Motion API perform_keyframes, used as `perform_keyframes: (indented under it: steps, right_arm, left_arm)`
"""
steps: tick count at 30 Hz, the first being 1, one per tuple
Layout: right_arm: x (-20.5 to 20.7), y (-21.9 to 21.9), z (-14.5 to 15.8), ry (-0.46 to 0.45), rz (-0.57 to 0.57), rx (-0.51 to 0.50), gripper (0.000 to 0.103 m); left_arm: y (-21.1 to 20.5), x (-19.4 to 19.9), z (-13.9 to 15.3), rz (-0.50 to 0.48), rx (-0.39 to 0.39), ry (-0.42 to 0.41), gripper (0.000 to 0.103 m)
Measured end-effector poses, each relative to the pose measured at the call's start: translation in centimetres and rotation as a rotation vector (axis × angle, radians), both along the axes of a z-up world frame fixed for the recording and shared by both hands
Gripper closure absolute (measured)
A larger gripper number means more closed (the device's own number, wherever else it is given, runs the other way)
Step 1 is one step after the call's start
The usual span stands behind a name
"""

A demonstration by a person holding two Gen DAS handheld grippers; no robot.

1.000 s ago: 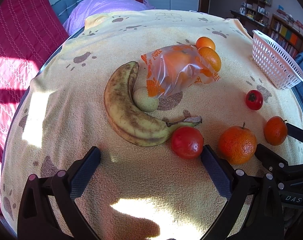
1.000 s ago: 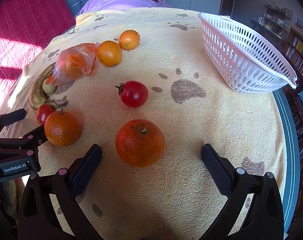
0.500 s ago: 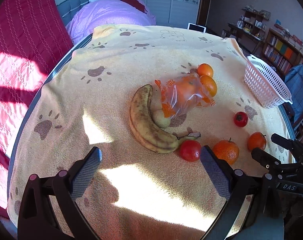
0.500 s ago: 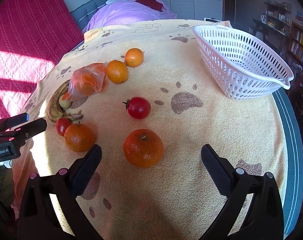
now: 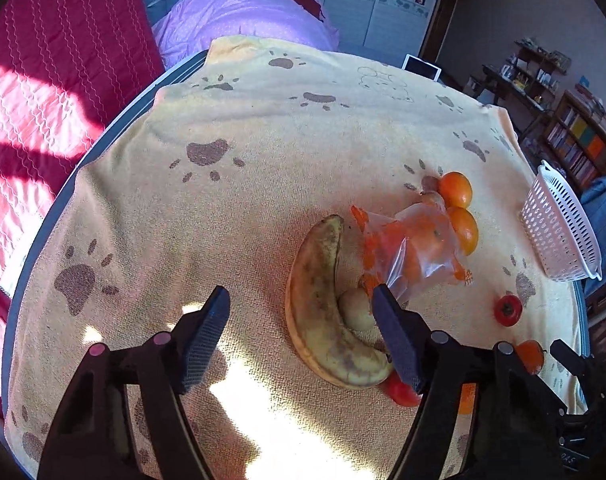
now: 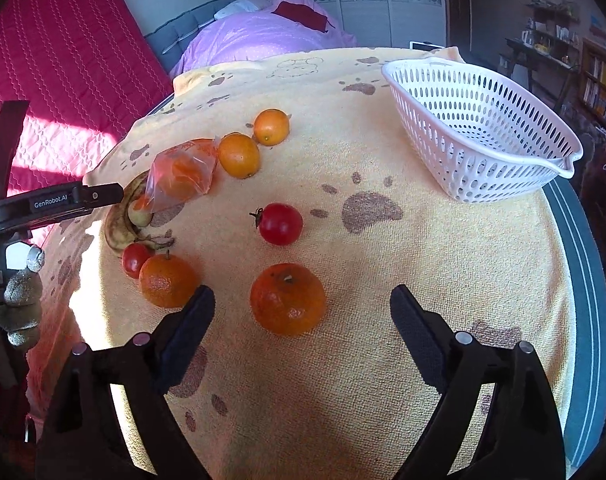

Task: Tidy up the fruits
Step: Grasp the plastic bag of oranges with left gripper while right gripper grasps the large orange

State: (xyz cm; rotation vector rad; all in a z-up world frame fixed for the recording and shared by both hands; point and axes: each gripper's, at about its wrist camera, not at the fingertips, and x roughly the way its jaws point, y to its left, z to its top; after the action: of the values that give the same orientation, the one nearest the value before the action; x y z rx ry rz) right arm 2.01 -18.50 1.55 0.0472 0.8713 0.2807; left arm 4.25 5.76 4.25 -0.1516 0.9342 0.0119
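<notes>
Fruit lies on a yellow paw-print cloth. In the left wrist view a spotted banana (image 5: 323, 304) curls around a small pale fruit (image 5: 355, 310), beside an orange plastic bag (image 5: 415, 252) and two oranges (image 5: 457, 208). My left gripper (image 5: 301, 330) is open and empty, raised above the cloth left of the banana. In the right wrist view a mandarin (image 6: 288, 298) lies just ahead of my open, empty right gripper (image 6: 303, 320). A tomato (image 6: 280, 224), a second mandarin (image 6: 167, 280) and a second tomato (image 6: 135, 260) lie nearby. The white basket (image 6: 483, 136) is empty.
The table's blue rim (image 6: 591, 280) runs along the right. A pink mattress (image 5: 35, 92) and a purple bed (image 5: 255, 12) lie beyond the table. Bookshelves (image 5: 583, 140) stand at the far right. The left gripper's body (image 6: 51, 204) shows at the left of the right wrist view.
Both grippers have lifted and pulled back from the fruit, so the table looks farther away. The left gripper has also swung left. Both stay open; no fruit has moved.
</notes>
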Motion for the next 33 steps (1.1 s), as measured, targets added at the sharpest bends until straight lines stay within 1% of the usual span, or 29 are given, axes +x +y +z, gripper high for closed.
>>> perform_keyframes:
  steps: [2,4,7,11,14,19,20,21,25,26,28,29,33]
  right_arm:
    - [0.0,0.1,-0.1,0.004,0.002,-0.003,0.019]
    - [0.1,0.1,-0.1,0.006,0.001,-0.002,0.019]
    - [0.1,0.1,-0.1,0.008,-0.001,-0.002,0.019]
    - [0.1,0.2,-0.2,0.013,0.001,-0.006,0.020]
    - [0.3,0.2,-0.3,0.019,0.000,-0.005,0.020]
    - [0.4,0.1,-0.4,0.028,0.001,0.003,0.020]
    - [0.5,0.1,-0.4,0.028,0.003,0.003,0.020]
    - [0.5,0.1,-0.4,0.028,0.003,0.002,0.020]
    - [0.6,0.2,-0.4,0.032,0.000,-0.011,0.020]
    - [0.7,0.3,-0.4,0.034,-0.002,-0.016,0.020]
    - [0.9,0.4,-0.5,0.041,0.005,-0.019,0.027]
    - [1.0,0.6,-0.5,0.048,0.010,-0.018,0.032]
    - [1.4,0.9,-0.7,0.059,0.019,-0.023,0.044]
  left_arm:
    - [-0.1,0.4,-0.2,-0.001,0.000,0.006,0.034]
    - [-0.1,1.0,-0.5,0.002,0.002,0.014,0.035]
    - [-0.1,1.9,-1.1,0.009,0.001,0.032,0.041]
    - [0.1,2.7,-1.4,0.021,-0.004,0.052,0.042]
    - [0.0,2.9,-0.8,0.018,0.001,0.027,0.042]
    - [-1.7,3.0,0.7,-0.071,-0.007,-0.023,0.040]
    - [-2.3,3.0,1.0,-0.098,-0.003,-0.034,0.036]
    - [-2.9,3.1,1.2,-0.127,-0.001,-0.044,0.030]
    - [-5.4,3.3,1.6,-0.232,0.026,-0.076,0.026]
    - [-6.1,3.5,1.5,-0.256,0.036,-0.081,0.023]
    - [-7.1,3.9,1.2,-0.284,0.067,-0.086,0.022]
    - [-7.4,4.2,1.1,-0.293,0.075,-0.081,0.022]
    - [-7.8,5.3,0.2,-0.298,0.082,-0.058,0.022]
